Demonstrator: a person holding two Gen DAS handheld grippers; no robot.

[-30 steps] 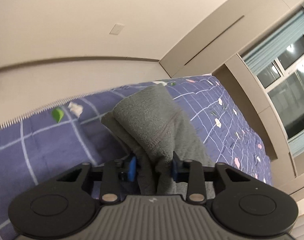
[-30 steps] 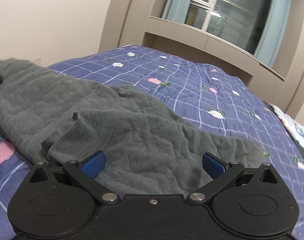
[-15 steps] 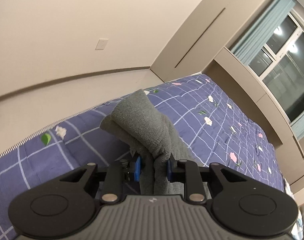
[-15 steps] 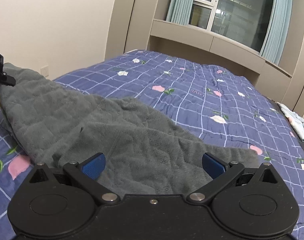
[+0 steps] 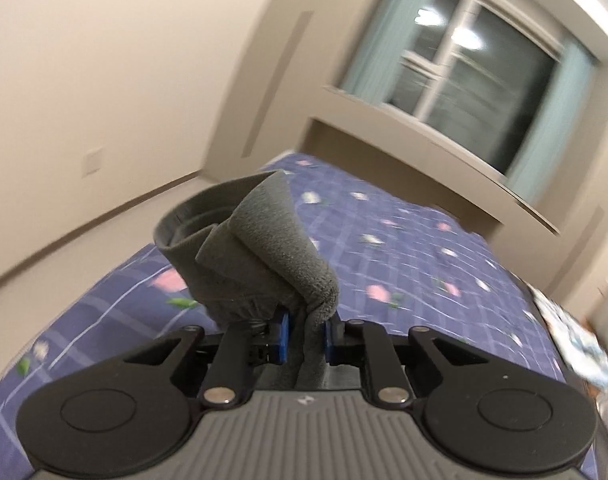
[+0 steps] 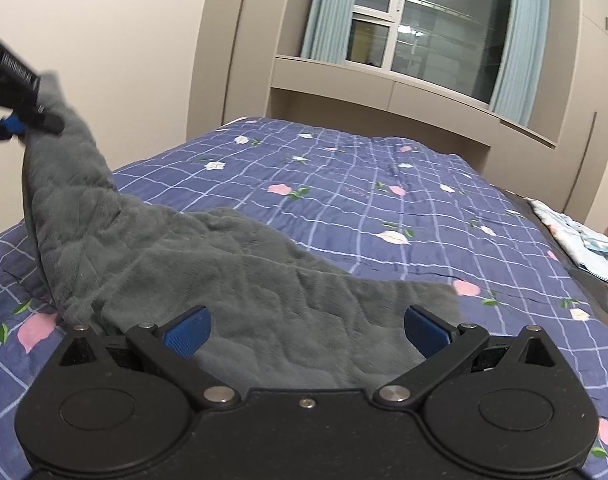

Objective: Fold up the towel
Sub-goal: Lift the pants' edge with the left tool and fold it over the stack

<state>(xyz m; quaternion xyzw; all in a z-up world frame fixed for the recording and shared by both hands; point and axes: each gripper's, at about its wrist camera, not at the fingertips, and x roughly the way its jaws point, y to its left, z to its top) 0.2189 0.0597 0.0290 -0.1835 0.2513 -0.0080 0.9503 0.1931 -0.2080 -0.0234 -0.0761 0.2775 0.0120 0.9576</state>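
Jaws: left gripper (image 5: 305,334) clamped on towel (image 6: 240,280); right gripper (image 6: 306,330) spread apart.

The left gripper (image 5: 305,336) has a matte black body with two round discs, a ribbed grey centre panel, silver pivot screws and blue finger pads (image 5: 282,332). The right gripper (image 6: 306,330) is all black, speckled, with matching silver screws and blue pads (image 6: 186,330).

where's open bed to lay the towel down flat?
Widest bare quilt runs from the grey towel's far edge to the window wall, and right to the pale cloth at the bed's edge. Crowded: near left, where the left hand-held gripper lifts a towel corner, and under the open right hand-held gripper.
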